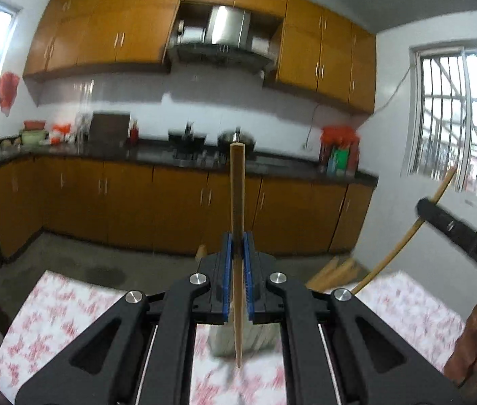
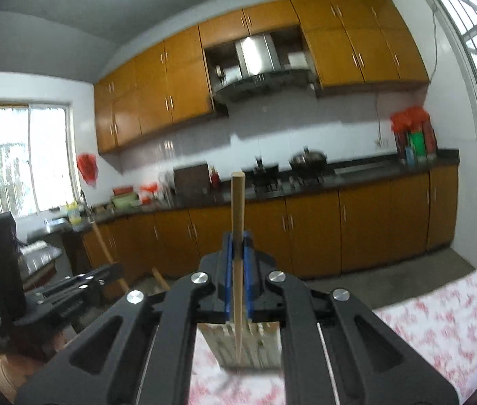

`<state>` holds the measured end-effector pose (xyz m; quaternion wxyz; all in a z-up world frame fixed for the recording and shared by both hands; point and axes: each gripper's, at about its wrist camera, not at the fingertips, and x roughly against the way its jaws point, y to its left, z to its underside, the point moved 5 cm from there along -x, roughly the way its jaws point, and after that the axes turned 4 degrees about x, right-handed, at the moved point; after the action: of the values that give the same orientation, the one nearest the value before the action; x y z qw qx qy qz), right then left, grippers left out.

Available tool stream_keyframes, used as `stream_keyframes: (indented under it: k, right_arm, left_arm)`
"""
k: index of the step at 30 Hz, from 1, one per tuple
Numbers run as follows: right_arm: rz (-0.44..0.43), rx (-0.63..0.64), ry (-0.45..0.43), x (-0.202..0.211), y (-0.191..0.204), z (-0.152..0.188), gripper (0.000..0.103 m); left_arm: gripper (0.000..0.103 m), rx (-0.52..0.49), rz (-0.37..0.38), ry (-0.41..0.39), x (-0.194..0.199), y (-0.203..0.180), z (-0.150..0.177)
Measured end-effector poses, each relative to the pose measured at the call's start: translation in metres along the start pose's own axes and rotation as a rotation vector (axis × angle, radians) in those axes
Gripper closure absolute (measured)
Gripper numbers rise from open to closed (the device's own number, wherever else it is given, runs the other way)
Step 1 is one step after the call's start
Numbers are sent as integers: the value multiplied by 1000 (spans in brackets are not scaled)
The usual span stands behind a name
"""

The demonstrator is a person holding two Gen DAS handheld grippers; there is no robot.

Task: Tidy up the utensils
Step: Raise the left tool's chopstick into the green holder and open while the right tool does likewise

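Chopsticks: one in each of my grippers. Left gripper [image 1: 237, 249] jaws clenched on left chopstick [image 1: 237, 199], right gripper [image 2: 237, 249] jaws clenched on right chopstick [image 2: 237, 222], both upright above the floral tabletop [image 1: 52, 307] and slatted holder [image 2: 255, 347].

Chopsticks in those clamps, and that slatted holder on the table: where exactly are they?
left chopstick [image 1: 237, 195], left wrist view, on its upper shaft.
right chopstick [image 2: 238, 202], right wrist view, on its upper shaft.
slatted holder [image 2: 258, 344], right wrist view, on its front wall.
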<state>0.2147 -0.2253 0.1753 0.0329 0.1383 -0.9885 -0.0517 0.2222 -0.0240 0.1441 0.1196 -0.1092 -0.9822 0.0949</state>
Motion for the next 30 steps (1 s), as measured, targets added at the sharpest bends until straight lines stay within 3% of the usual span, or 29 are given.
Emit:
stream_keyframes:
  k: [7,14,21,22,24,25,28,30]
  right_arm:
    - [52,15,-72,-39,-8,-13,95]
    - [71,2,49,-90,-27,26,95]
    - [62,-4,116,-102,-25,49,93]
    - [61,-3,120,-101,-26,50,92]
    - [63,0,120,-97,-22,51,75]
    - [68,3,111,-93,-22,49,72]
    - [76,11,91,-79,-21,42,66]
    - [83,14,74,-67,-20,38,55]
  left_arm:
    - [96,-5,-8,-182,-28,-22,-33]
    - [96,-39,-43,-119,-68,-19,12]
    - [95,-6,-32,-45,-80,-9,37]
    - [95,2,-29,-37,-80,-8,37]
    - [94,14,-24,-32,-75,-6,38]
    - [90,14,-23,-29,-72,-4,36]
    - [61,25,-39,-47,-58,2,29]
    - [55,32,-42,-58,-49,5,22]
